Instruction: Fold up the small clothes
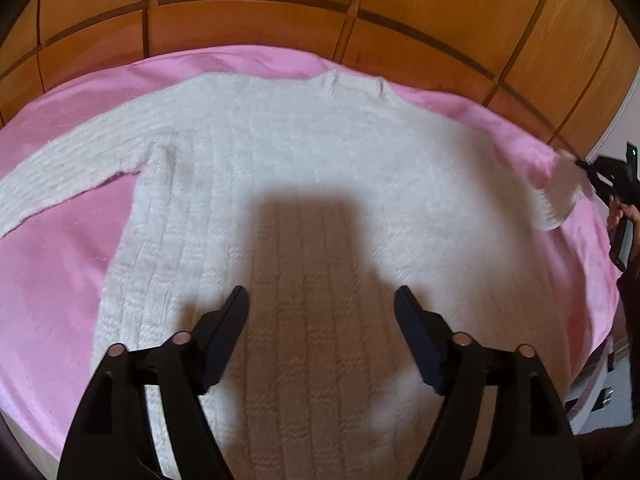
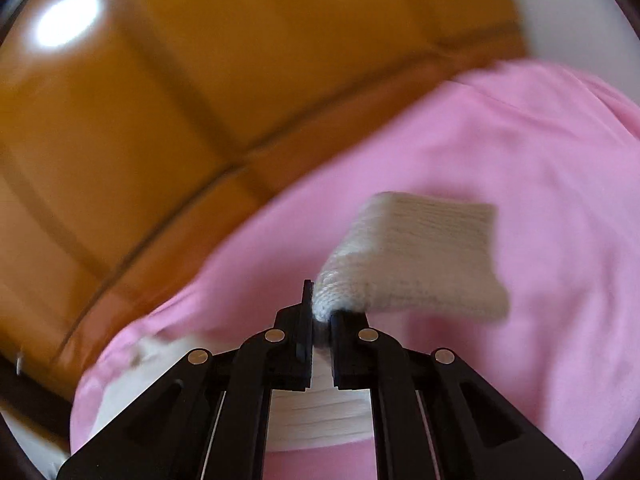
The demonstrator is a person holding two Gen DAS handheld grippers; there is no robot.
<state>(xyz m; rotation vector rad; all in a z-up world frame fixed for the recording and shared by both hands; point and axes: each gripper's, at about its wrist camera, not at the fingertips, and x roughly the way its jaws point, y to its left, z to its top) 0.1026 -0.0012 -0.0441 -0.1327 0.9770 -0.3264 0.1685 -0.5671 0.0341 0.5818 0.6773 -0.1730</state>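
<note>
A white knitted sweater (image 1: 304, 168) lies flat on a pink sheet (image 1: 52, 264), neck at the far side, one sleeve stretched out to the left. My left gripper (image 1: 322, 300) is open and empty, hovering over the sweater's lower body. My right gripper (image 2: 320, 312) is shut on the cuff of the right sleeve (image 2: 416, 256) and holds it lifted off the sheet; the cuff hangs beyond the fingertips. The right gripper also shows in the left wrist view (image 1: 584, 166) at the far right, with the sleeve end (image 1: 558, 196) in it.
A wooden panelled headboard (image 1: 280, 12) runs along the far edge of the bed; it also fills the upper left of the right wrist view (image 2: 140, 120). The pink sheet's right edge (image 1: 600, 280) drops off towards the floor.
</note>
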